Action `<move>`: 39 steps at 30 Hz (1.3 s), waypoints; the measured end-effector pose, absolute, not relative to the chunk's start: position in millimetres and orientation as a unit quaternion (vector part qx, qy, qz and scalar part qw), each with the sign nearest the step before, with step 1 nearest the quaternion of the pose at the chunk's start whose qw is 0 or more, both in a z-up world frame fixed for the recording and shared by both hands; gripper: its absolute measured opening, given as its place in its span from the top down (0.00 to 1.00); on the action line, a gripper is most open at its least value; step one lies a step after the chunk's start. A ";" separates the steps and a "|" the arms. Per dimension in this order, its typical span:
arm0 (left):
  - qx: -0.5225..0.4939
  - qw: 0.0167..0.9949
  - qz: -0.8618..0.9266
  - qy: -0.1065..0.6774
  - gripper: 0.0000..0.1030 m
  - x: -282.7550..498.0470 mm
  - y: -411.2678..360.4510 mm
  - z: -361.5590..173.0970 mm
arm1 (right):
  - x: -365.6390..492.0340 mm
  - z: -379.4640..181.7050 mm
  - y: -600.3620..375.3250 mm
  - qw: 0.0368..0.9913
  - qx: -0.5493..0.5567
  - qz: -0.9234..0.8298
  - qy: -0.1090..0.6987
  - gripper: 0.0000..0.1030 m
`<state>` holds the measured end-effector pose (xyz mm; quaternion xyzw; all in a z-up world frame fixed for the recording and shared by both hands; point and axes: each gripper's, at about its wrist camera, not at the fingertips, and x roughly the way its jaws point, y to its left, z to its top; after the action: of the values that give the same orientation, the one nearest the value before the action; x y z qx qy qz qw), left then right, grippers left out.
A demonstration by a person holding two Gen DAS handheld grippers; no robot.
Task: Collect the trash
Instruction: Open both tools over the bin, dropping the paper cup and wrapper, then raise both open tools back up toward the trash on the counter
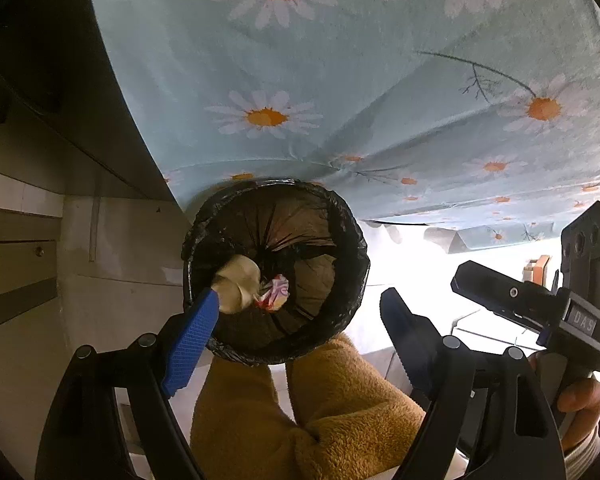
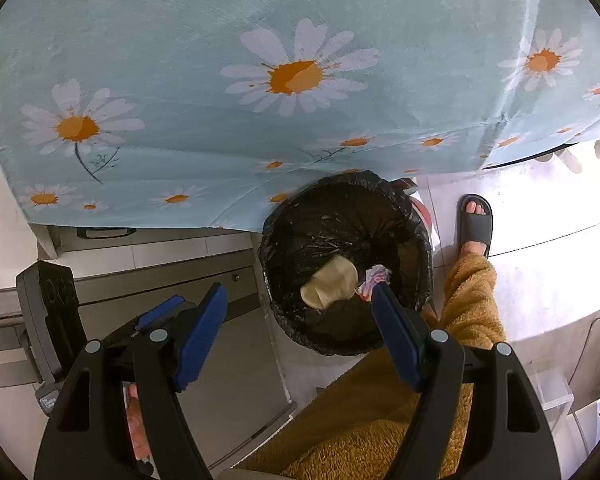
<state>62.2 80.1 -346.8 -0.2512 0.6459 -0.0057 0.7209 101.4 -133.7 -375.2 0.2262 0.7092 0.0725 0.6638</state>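
The left gripper (image 1: 300, 312) has its blue, textured pads (image 1: 190, 344) spread wide with nothing pinched between them; the left pad's tip overlaps the near rim of the bin in its own view. The right gripper (image 2: 300, 312) is likewise parted, jaws apart and empty, its right pad's tip lying over the bin's mouth.

Below both sits the round waste bin lined with a crinkled black plastic bag (image 1: 352, 240). Inside it lie two pieces of trash, side by side and touching: a crumpled cream-coloured paper wad (image 2: 330, 284) and a small scrunched wrapper in white, pink and red (image 2: 376, 274) (whether they rest on the bag's bottom or are still in the air cannot be told).

The bin stands on a pale floor right against the hanging edge of a light blue tablecloth printed with white and orange daisies (image 2: 180, 40), which covers the table above it. Just beside the bin are the person's legs in fuzzy mustard-yellow fleece trousers (image 1: 340, 400), and one foot in a dark grey slide sandal (image 2: 476, 220) stands to the bin's right. Grey cabinet drawers (image 2: 204, 280) lie to its left.
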 end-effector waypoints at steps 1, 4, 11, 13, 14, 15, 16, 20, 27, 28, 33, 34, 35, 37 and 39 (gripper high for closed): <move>-0.251 0.721 -0.005 0.645 0.22 61.9 79.9 -346.4 | 100.4 -373.4 -133.9 0.664 0.227 0.073 0.708 0.28; -0.251 0.723 -0.006 0.643 0.22 60.9 80.6 -344.5 | 98.2 -368.1 -134.4 0.667 0.228 0.073 0.706 0.28; -0.246 0.731 -0.012 0.636 0.22 61.7 80.2 -331.1 | 94.4 -351.1 -136.5 0.676 0.231 0.074 0.696 0.28; -0.241 0.737 -0.013 0.632 0.22 62.2 80.6 -321.8 | 94.2 -342.1 -137.0 0.681 0.231 0.076 0.691 0.28; -0.238 0.741 -0.015 0.627 0.22 62.7 81.0 -314.8 | 93.9 -336.0 -137.4 0.684 0.231 0.077 0.687 0.28; -0.235 0.745 -0.016 0.624 0.22 63.1 81.7 -310.1 | 94.1 -331.1 -137.5 0.688 0.230 0.078 0.684 0.28; -0.230 0.751 -0.018 0.619 0.22 63.7 82.2 -301.7 | 94.2 -324.3 -137.5 0.693 0.229 0.079 0.680 0.28; -0.219 0.770 -0.026 0.599 0.22 66.1 83.2 -272.1 | 94.3 -292.7 -135.2 0.714 0.217 0.087 0.659 0.28; -0.200 0.804 -0.043 0.558 0.22 70.0 86.5 -218.3 | 95.4 -235.4 -125.3 0.754 0.200 0.107 0.616 0.27; -0.199 0.807 -0.045 0.554 0.22 70.4 87.0 -211.5 | 96.1 -225.3 -123.8 0.763 0.195 0.110 0.607 0.26; -0.195 0.824 -0.059 0.529 0.22 71.8 91.7 -176.8 | 99.6 -181.8 -121.9 0.800 0.188 0.115 0.558 0.23; -0.194 0.828 -0.059 0.523 0.22 72.2 93.3 -171.9 | 100.6 -174.5 -121.6 0.806 0.187 0.115 0.549 0.23; -0.194 0.833 -0.057 0.516 0.22 73.1 94.5 -165.0 | 103.0 -163.8 -122.1 0.815 0.183 0.116 0.537 0.23; -0.193 0.840 -0.057 0.503 0.22 78.3 96.8 -150.3 | 107.4 -149.0 -125.1 0.825 0.182 0.117 0.523 0.22; -0.189 0.847 -0.059 0.493 0.22 83.5 97.8 -138.4 | 111.9 -134.5 -126.5 0.833 0.180 0.117 0.509 0.20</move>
<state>83.5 97.8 -138.4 -0.1886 0.4928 -0.0590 0.8474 111.9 -126.5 -134.5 0.1805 0.5092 0.1168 0.8334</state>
